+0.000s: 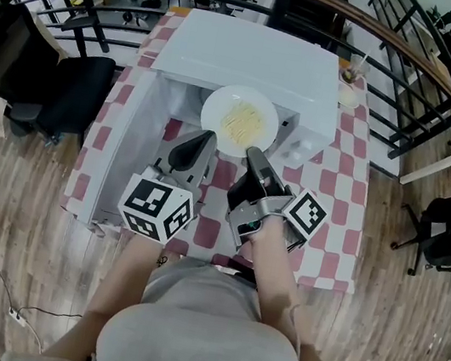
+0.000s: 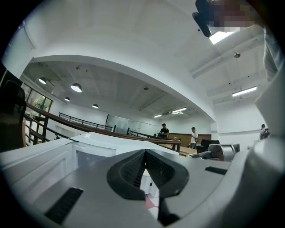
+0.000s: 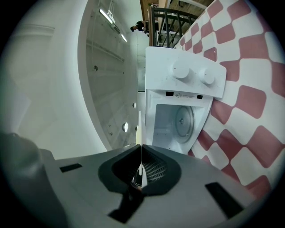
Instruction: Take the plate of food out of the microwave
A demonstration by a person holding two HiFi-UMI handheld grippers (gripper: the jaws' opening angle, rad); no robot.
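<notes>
The plate (image 1: 240, 122) sits at the centre of the head view, just in front of the microwave (image 1: 247, 58) mouth and above the checked table (image 1: 342, 179). It carries a heap of pale noodles (image 1: 245, 121). The door (image 1: 124, 140) stands swung open at the left.

The right gripper (image 1: 256, 156) is clamped on the plate's near rim. In its own view the plate shows edge-on as a thin white line pinched between the closed jaws. Behind it the cavity shows a bare turntable (image 3: 183, 119), so I judge the plate to be out of the oven.

The left gripper (image 1: 209, 138) lies at the plate's lower-left edge. Its jaws are closed together with nothing between them. A broad white curve fills the top of its view, probably the plate's underside, but I cannot tell whether the gripper touches it.

The plate looks stiff, smooth and breakable, likely ceramic or hard plastic. It may also be hot. A pinch at one spot on the rim leaves the rest hanging out, so the plate will tend to tip or slip between the pads. The noodles are loose and would slide if it tilts. The thin raised rim is the only real place to grip. A support beneath the other side would steady the plate, which should be carried level.
</notes>
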